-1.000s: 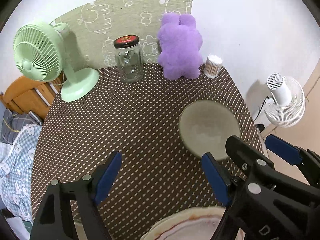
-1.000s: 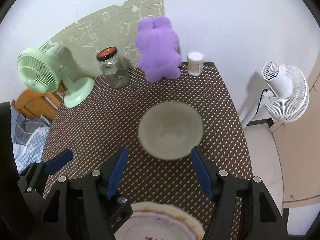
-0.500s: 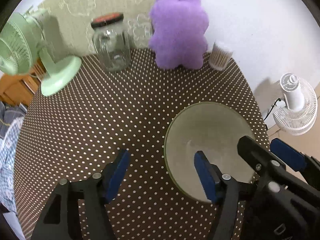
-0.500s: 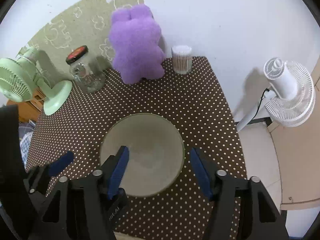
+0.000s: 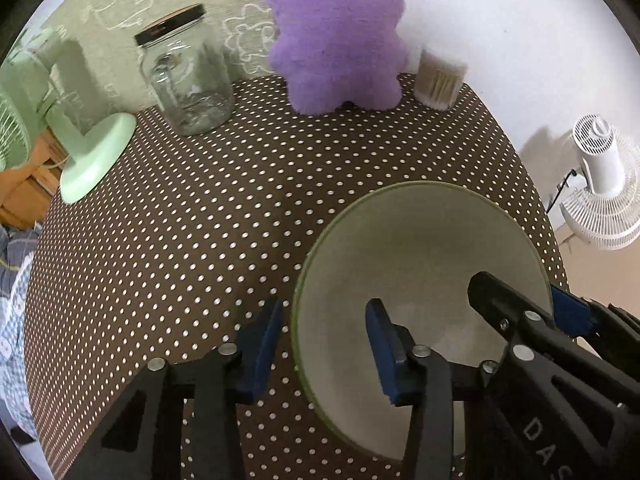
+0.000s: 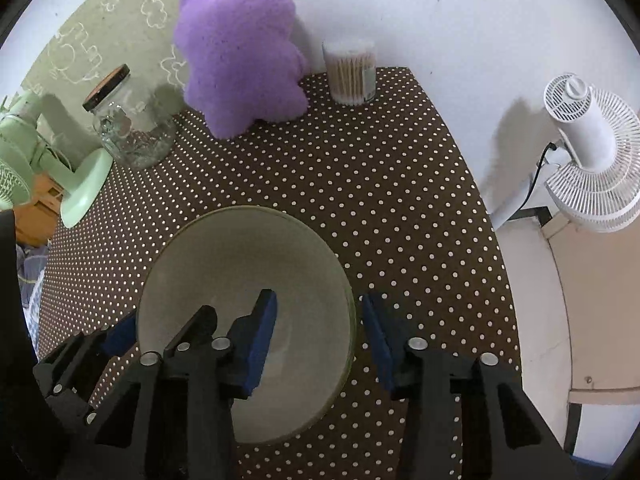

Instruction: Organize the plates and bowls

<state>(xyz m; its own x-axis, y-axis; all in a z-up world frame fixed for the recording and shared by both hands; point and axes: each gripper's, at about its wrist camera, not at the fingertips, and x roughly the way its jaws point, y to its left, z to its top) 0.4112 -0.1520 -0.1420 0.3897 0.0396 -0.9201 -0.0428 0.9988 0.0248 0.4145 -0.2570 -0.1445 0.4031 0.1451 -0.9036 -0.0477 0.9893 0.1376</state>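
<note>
A pale green bowl (image 5: 420, 256) sits upright and empty on the brown dotted tablecloth (image 5: 200, 220). My left gripper (image 5: 326, 354) is open and straddles the bowl's left rim, one finger outside and one inside. My right gripper (image 6: 320, 336) is open and straddles the bowl's right rim (image 6: 352, 312) in the same way. The bowl (image 6: 240, 280) fills the lower middle of the right wrist view. No plate is in view.
At the back of the table stand a glass jar with a dark lid (image 5: 186, 76), a purple plush toy (image 5: 340, 36) and a cup of cotton swabs (image 5: 438, 78). A green desk fan (image 5: 80, 128) stands at the left. A white floor fan (image 6: 588, 152) stands beyond the right edge.
Both grippers have moved forward and down onto the bowl, so that each now straddles its rim. The plate at the bottom edge has gone out of view.
</note>
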